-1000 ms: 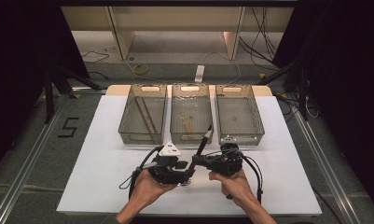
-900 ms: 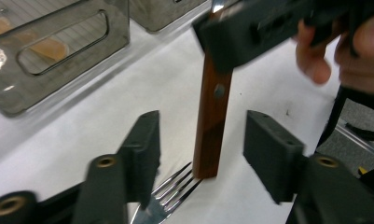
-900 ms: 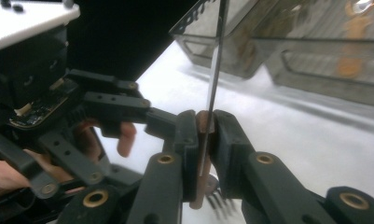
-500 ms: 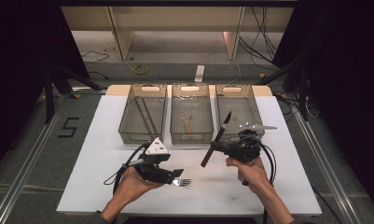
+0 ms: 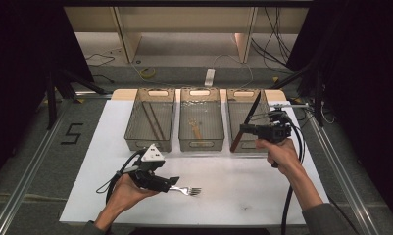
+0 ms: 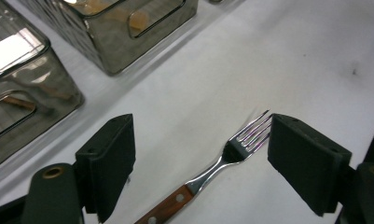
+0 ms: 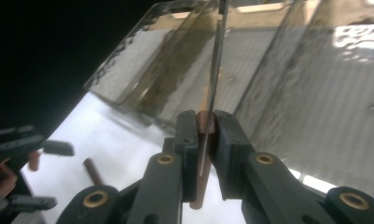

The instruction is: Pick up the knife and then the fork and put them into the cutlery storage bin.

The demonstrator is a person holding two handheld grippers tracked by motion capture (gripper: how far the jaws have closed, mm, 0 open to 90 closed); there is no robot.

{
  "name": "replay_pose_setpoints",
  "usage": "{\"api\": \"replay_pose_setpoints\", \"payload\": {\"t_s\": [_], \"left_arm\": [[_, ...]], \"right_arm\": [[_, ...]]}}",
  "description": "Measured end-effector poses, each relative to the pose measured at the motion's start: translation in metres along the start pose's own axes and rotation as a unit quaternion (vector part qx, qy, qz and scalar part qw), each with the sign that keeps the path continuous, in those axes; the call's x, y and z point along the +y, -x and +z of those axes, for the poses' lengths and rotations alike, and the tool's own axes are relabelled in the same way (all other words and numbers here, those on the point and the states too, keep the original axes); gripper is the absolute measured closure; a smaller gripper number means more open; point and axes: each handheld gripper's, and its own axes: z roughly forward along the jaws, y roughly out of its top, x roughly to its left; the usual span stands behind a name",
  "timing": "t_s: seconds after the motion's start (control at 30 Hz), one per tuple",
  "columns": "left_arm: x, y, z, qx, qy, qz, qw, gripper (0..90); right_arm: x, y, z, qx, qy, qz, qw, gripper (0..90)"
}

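Your right gripper [image 5: 243, 129] sits at about 3 o'clock on the desk [image 5: 282, 196], raised over the front edge of the right bin [image 5: 246, 122]. Its jaws are clamped on a knife [image 5: 246, 120]: in the right gripper view the knife [image 7: 211, 93] stands between the two black jaws, the brown handle pinched between them and the thin blade rising up toward 12 o'clock. In the high view the knife runs slantwise, handle end low toward 7 o'clock and blade tip up toward 1 o'clock, over the right bin.

Your left gripper [image 5: 172, 180] is at about 7 o'clock, low over the white desk surface. Its jaws stand wide apart, and the fork [image 6: 212, 168] lies flat on the desk between them, touching neither; its tines point toward 1 o'clock in the left gripper view and its wooden handle runs back toward the gripper body. In the high view the fork [image 5: 186, 190] lies just beside the left gripper, tines toward 3 o'clock.

The middle bin [image 5: 201, 142] and the left bin [image 5: 150, 142] stand in a row with the right one at 12 o'clock.
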Motion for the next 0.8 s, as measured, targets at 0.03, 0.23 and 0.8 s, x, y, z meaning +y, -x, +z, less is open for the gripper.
{"api": "replay_pose_setpoints", "payload": {"t_s": [0.03, 0.23, 0.8], "left_arm": [[0.0, -0.001, 0.0, 0.002, -0.002, 0.003, 1.0, 21.8], [-0.004, -0.008, 0.001, 0.011, -0.014, 0.0, 0.9998, 20.0], [-0.008, -0.014, -0.002, 0.013, -0.021, 0.003, 0.9997, 17.9]], "right_arm": [[0.003, 0.002, 0.0, -0.005, 0.0, -0.002, 1.0, 81.2], [0.025, 0.015, 0.005, -0.037, -0.016, 0.006, 0.9992, 81.2], [0.045, 0.044, 0.032, -0.082, -0.039, 0.037, 0.9952, 81.2]]}}
